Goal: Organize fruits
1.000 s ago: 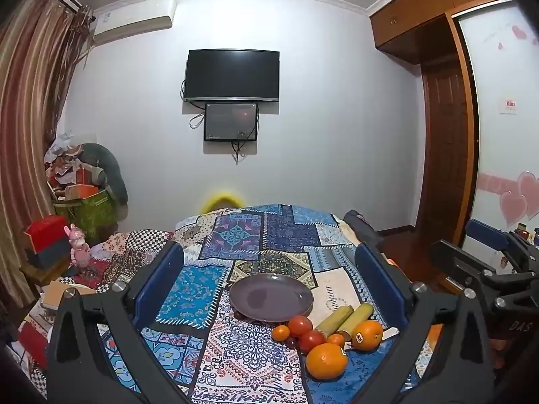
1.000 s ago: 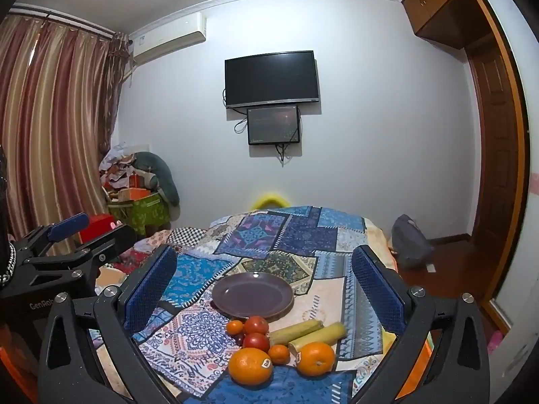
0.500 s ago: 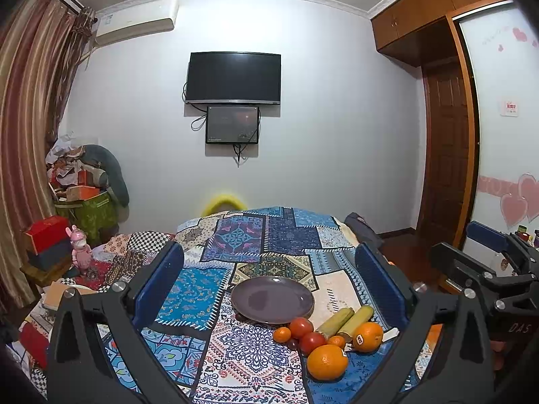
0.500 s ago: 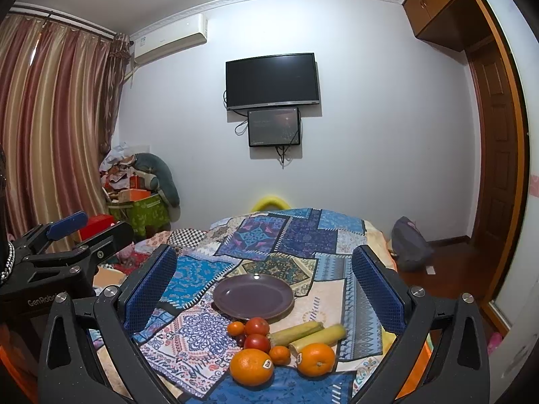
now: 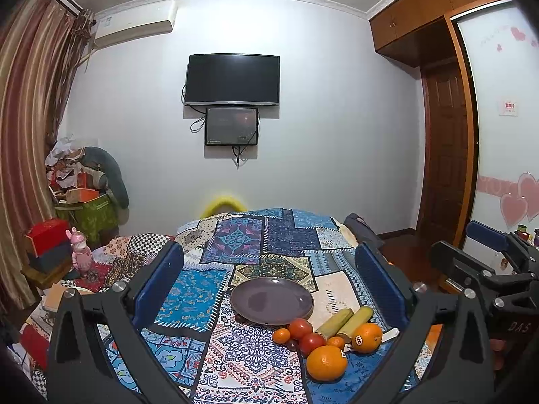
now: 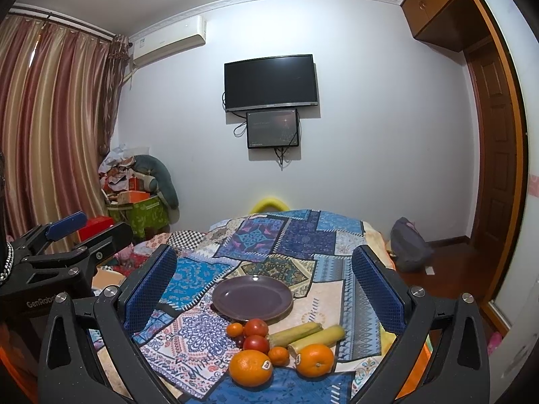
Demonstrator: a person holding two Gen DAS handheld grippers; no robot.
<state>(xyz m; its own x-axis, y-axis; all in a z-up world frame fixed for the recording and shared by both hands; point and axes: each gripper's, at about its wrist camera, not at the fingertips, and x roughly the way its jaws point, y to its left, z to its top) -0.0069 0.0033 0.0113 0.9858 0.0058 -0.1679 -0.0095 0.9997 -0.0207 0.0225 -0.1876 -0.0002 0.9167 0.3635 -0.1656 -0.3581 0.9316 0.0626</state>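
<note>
A cluster of fruit sits on a patchwork-covered desk (image 5: 235, 245), just in front of an empty purple plate (image 5: 272, 300). Nearest the camera in the right wrist view lie two large oranges, one (image 6: 251, 367) to the left and one (image 6: 315, 359) to the right, each bearing a small sticker. Between and behind them rest two small tangerines (image 6: 279, 355) (image 6: 234, 330) and two red tomatoes (image 6: 256, 327) (image 6: 256, 344), the far tomato touching the plate's near rim. Two yellow-green stalks (image 6: 316, 336) lie side by side to the right of the tomatoes.

The left tool (image 5: 269, 284) hangs above the near edge of the desk, its blue-padded jaws wide apart and holding nothing. The right tool (image 6: 264, 281) hangs beside it at a similar height, jaws likewise spread wide and empty, framing the plate and fruit.

On the wall beyond hang a dark television (image 6: 271, 82), a smaller screen (image 6: 273, 129) below it, and an air conditioner (image 6: 168, 41) beside striped curtains (image 6: 50, 128).
</note>
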